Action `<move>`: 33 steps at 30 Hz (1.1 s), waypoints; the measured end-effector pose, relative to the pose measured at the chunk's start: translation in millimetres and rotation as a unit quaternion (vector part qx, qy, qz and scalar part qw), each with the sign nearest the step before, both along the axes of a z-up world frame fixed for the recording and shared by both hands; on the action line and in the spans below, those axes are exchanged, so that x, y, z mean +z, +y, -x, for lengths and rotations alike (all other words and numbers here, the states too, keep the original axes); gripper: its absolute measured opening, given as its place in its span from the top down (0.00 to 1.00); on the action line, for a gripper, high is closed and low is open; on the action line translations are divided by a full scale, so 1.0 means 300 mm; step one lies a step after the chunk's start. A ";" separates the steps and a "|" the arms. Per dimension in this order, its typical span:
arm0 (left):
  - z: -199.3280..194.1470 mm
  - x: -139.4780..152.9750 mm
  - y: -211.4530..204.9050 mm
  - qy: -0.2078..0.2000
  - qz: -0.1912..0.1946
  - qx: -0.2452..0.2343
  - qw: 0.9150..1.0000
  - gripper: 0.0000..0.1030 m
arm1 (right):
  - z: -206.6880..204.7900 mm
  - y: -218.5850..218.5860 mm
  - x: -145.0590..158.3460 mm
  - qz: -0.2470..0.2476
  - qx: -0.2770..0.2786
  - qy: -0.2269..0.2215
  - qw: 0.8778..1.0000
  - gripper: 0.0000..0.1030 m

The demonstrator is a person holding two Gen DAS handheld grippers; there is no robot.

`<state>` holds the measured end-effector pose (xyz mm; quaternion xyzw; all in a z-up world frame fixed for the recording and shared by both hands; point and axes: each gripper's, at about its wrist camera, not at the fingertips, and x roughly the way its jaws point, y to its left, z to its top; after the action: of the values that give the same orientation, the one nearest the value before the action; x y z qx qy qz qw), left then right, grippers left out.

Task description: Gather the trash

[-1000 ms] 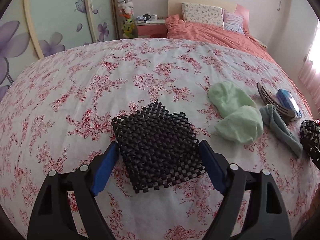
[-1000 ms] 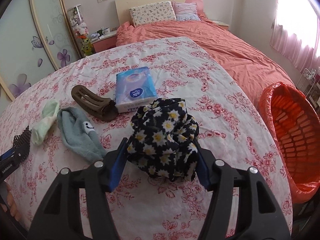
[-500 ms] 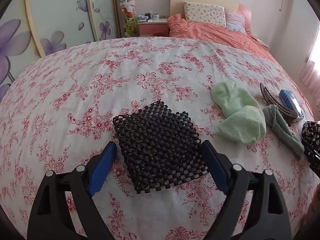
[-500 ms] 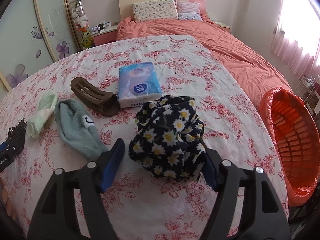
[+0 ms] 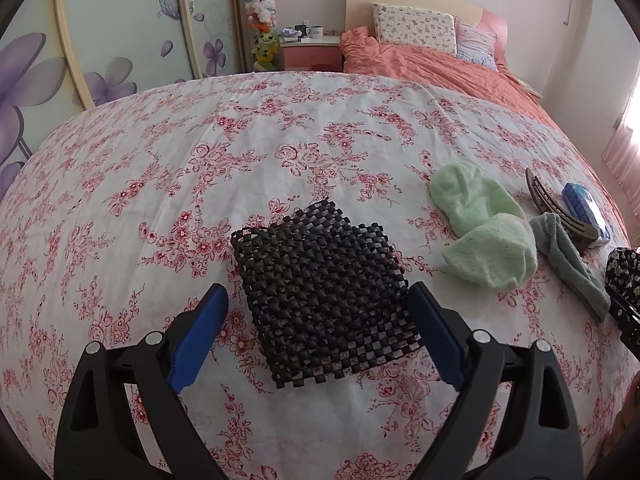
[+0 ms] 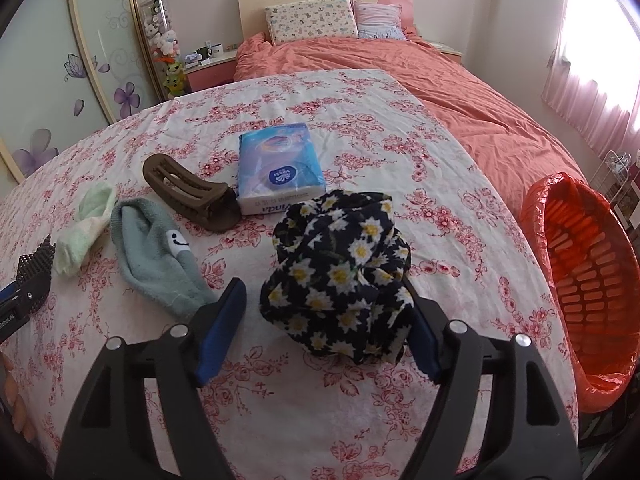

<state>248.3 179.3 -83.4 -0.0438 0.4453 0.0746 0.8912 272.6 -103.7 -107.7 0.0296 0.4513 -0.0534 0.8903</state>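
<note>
Both claws stand wider than a second ago; neither hand has shifted over the flowered sheet (image 5: 168,152).

Left claw (image 5: 318,310): jaws opening now, blue pads (image 5: 198,338) clear of the black mesh mat (image 5: 324,292). Mat lies flat on the sheet between the pads, its near half inside the gap, far corner reaching ahead of the tips. Small strip of sheet shows on each side between mat edge and pad. Nothing gripped.

Right of that claw, apart from it: light green sock (image 5: 484,236), then a grey-green sock (image 5: 568,256), a brown hair clip (image 5: 556,208) and a blue tissue pack (image 5: 584,208) farther right.

Right claw (image 6: 322,310): jaws spread wide, a daisy-print cloth bundle (image 6: 340,276) sitting on the sheet between the pads. Left pad (image 6: 222,332) shows a clear gap from the cloth. Right pad is just beside the cloth's edge, partly hidden behind it; contact cannot be told. Cloth rests on the bed, not lifted.

Ahead of this claw: tissue pack, just beyond the bundle. Ahead-left: hair clip, grey-green sock with a smiley mark, green sock. Far right, off the bed's edge: orange basket (image 6: 584,264) lined with an orange bag, mouth tilted toward the bed.
</note>
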 end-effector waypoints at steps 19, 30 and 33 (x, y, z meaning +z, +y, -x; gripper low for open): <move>0.059 0.052 -0.008 -0.034 0.025 -0.027 0.999 0.87 | 0.080 -0.129 0.065 -0.067 -0.013 -0.037 0.997 0.86; 0.141 0.240 -0.196 -0.089 0.007 -0.079 0.993 0.87 | 0.227 -0.160 0.266 -0.062 -0.007 -0.111 0.992 0.86; 0.161 0.282 -0.273 -0.103 -0.004 -0.101 0.990 0.87 | 0.272 -0.173 0.313 -0.045 -0.010 -0.129 0.991 0.86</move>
<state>200.1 97.5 1.1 -0.0023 0.3534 -0.0188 0.9353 191.0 -155.6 -13.8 0.0807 0.3342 -0.0375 0.9383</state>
